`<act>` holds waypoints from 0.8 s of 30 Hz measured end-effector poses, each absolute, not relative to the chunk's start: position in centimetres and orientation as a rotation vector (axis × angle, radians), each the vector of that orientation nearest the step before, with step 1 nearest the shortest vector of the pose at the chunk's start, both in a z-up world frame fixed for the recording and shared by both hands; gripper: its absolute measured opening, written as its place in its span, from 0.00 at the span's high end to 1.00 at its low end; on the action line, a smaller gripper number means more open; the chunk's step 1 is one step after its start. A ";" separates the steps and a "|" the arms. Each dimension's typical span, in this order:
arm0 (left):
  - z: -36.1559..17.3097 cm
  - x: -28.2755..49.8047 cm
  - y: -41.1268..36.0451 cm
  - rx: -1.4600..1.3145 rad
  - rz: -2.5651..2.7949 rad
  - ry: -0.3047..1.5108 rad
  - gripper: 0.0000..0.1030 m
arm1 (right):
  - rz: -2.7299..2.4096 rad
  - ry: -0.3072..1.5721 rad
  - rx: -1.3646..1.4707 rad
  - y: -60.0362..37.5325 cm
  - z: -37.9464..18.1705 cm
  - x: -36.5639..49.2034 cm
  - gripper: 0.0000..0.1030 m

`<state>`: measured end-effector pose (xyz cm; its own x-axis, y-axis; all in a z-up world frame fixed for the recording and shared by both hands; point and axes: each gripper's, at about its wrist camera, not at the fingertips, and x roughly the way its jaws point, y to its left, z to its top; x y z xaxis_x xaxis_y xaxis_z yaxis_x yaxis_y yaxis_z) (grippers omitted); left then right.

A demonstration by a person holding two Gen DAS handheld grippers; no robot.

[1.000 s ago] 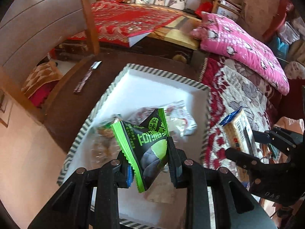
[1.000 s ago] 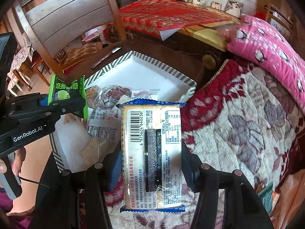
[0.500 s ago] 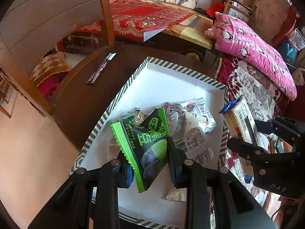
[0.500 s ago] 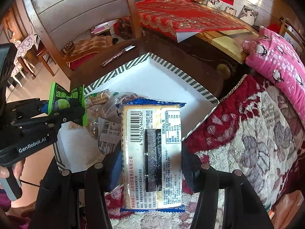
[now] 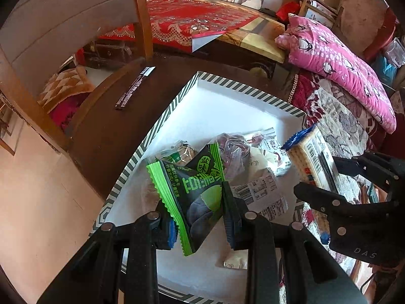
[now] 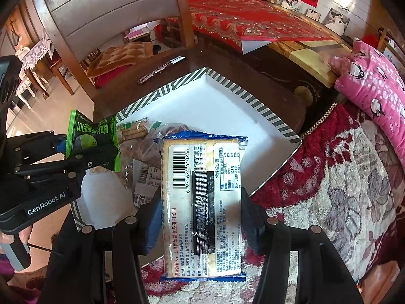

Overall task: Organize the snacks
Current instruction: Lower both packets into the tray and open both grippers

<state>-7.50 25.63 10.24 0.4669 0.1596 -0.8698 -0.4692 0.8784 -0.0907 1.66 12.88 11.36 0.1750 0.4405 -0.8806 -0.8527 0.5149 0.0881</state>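
Here the left hand-held gripper (image 5: 200, 217) pinches a green snack packet (image 5: 197, 192) narrowly, holding it above the striped white tray (image 5: 243, 93) on the dark counter (image 5: 106, 136). The right hand-held gripper (image 6: 201, 217) clamps a blue-edged cracker pack (image 6: 202, 202) at middling width, over the tray's near edge beside a flowered blanket (image 6: 341, 190). Other wrapped snacks (image 5: 255, 167) lie piled in the tray.

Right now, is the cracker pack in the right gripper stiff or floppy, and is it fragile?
The cracker pack looks fairly stiff: it stays flat in the right gripper. Probably fragile, since crackers show through the wrapper. The glossy film may be slippery.
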 end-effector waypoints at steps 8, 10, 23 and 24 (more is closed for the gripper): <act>9.7 -7.1 25.5 -0.335 0.387 1.030 0.73 | 0.977 1.036 -0.493 13.6 11.1 1.8 0.43; 9.6 -7.1 25.6 -0.336 0.386 1.033 0.73 | 0.978 1.038 -0.498 13.8 10.9 1.9 0.43; 8.8 -6.7 25.7 -0.341 0.379 1.052 0.73 | 0.982 1.058 -0.499 15.0 10.2 2.6 0.43; 8.8 -6.6 25.7 -0.340 0.378 1.054 0.73 | 0.983 1.060 -0.498 15.1 10.2 2.7 0.43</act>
<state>-6.65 25.69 8.78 0.4415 0.1375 -0.8867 -0.4568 0.8850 -0.0903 2.66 15.09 10.17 0.1433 0.4258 -0.8934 -0.8586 0.5025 0.1018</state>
